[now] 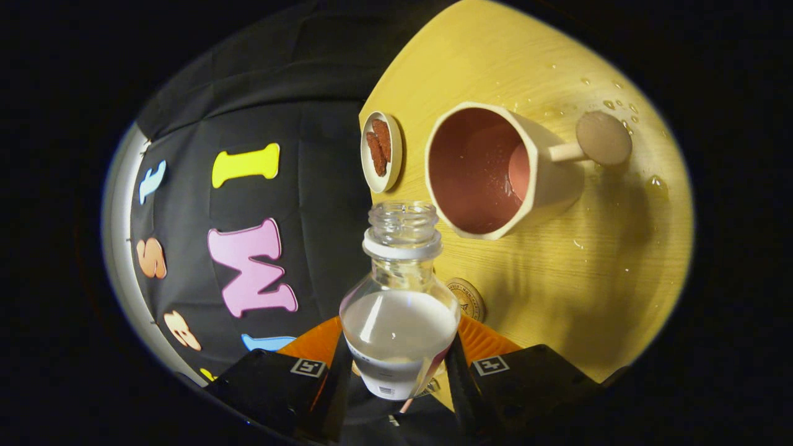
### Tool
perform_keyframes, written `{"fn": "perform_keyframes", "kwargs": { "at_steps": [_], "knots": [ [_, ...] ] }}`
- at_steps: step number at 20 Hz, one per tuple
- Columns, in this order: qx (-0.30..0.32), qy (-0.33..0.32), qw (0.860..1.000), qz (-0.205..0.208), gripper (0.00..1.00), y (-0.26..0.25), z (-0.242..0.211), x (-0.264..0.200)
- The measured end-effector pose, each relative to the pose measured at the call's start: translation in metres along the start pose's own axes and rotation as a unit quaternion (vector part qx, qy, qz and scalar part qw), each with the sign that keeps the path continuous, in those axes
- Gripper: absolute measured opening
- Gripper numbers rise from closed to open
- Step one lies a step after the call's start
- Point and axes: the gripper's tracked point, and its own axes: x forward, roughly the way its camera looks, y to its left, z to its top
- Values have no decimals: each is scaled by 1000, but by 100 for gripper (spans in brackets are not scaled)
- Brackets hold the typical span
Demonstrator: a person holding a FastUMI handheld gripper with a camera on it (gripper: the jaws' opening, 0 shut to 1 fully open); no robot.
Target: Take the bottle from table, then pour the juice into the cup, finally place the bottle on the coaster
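My gripper (pixel 396 362) is shut on a clear uncapped bottle (pixel 399 310), both fingers pressing its lower body. The bottle holds whitish juice up to its shoulder, and its open mouth (pixel 403 218) points ahead. The whole scene looks rolled sideways, so the bottle is tilted against the table. Just beyond the mouth stands a beige cup (pixel 495 170) with a pinkish inside and a stick handle ending in a round disc (pixel 603 137). Its opening faces me, and a little liquid wets its inside. A round tan coaster (pixel 469 298) lies partly hidden behind the bottle's shoulder.
The yellow wooden table (pixel 557 297) carries several spilled drops around the cup's handle. A small white dish (pixel 381 152) with brown pieces sits at the table's edge beside the cup. The black booth wall stands past that edge.
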Motion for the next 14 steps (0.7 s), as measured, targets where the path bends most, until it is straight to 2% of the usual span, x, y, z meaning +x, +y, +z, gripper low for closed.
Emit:
{"fn": "perform_keyframes", "kwargs": {
  "at_steps": [2,14],
  "knots": [
    [54,-8,998,15,71,8,4,0],
    [174,-7,985,15,71,21,13,11]
  ]
}}
